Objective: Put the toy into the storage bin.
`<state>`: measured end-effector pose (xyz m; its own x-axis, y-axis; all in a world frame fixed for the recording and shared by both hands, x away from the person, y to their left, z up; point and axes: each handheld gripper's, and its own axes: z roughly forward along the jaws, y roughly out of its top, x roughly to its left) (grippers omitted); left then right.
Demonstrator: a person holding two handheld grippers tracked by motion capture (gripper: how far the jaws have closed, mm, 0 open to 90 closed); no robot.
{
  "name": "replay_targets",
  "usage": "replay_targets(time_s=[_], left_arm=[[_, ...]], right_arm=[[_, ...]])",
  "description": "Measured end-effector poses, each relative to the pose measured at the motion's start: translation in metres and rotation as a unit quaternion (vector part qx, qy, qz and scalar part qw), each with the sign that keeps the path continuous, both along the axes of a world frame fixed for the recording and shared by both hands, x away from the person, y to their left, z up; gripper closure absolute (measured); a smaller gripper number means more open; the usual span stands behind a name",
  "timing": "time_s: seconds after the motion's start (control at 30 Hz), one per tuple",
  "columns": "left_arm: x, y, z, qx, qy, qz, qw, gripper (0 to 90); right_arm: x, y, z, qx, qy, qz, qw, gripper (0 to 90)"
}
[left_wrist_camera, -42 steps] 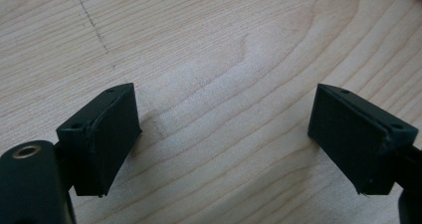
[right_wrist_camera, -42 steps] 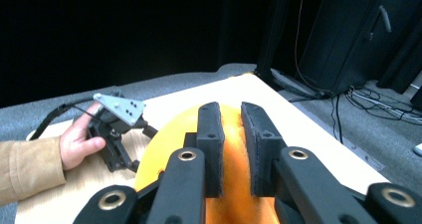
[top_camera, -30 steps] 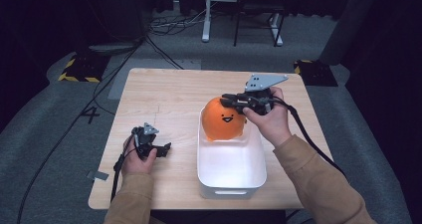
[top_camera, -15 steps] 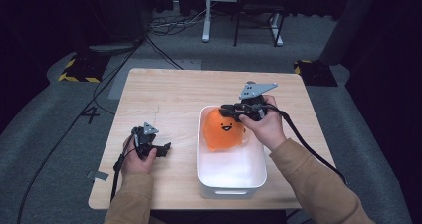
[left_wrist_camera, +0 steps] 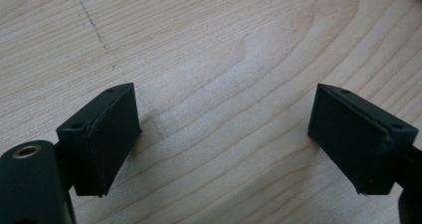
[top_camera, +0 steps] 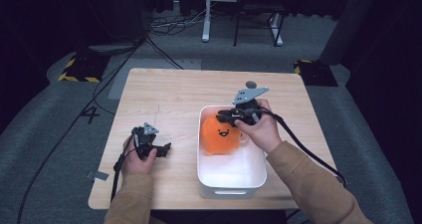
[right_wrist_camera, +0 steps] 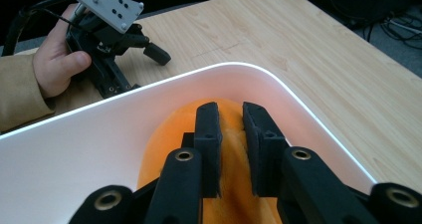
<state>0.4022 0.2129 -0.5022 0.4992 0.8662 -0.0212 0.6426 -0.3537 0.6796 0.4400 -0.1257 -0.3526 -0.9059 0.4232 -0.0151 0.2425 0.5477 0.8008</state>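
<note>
While a second ago the orange plush (top_camera: 222, 133) hung above the white bin (top_camera: 231, 183), it now sits down inside it, at the far end, its face turned up toward the high camera. The right hand has carried it down over the rim, so the placing looks nearly done; what remains, as I judge it, is to let go and lift clear.

The right tool (right_wrist_camera: 230, 115) is clenched on the plush, its pads pinching a fold of orange fabric with only a narrow gap between them, as the right gripper view shows. Whether the plush already rests on the bin floor I cannot tell.

The left tool (left_wrist_camera: 224, 134) has kept its place on the bench (top_camera: 169, 92) beside the bin. Its jaws stand wide apart over bare wood, holding nothing.
</note>
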Motion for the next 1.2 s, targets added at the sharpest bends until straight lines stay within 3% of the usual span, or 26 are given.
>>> replay_targets(time_s=[0.2, 0.5, 0.97, 1.2], left_arm=[[0.000, 0.000, 0.000, 0.000, 0.000, 0.000, 1.0000, 13.1], [0.000, 0.000, 0.000, 0.000, -0.001, 0.000, 1.0000, 13.1], [0.000, 0.000, 0.000, 0.000, 0.000, 0.000, 1.0000, 13.2], [0.000, 0.000, 0.000, -0.001, 0.000, 0.000, 1.0000, 13.1]], right_arm=[[0.001, 0.006, -0.002, -0.012, 0.008, 0.000, 0.9999, 78.0], [0.003, 0.013, -0.006, -0.054, 0.022, 0.001, 0.9983, 76.7], [0.006, 0.007, -0.003, -0.057, 0.049, -0.009, 0.9971, 73.0], [0.006, 0.001, -0.003, -0.050, 0.051, -0.018, 0.9973, 66.6]])
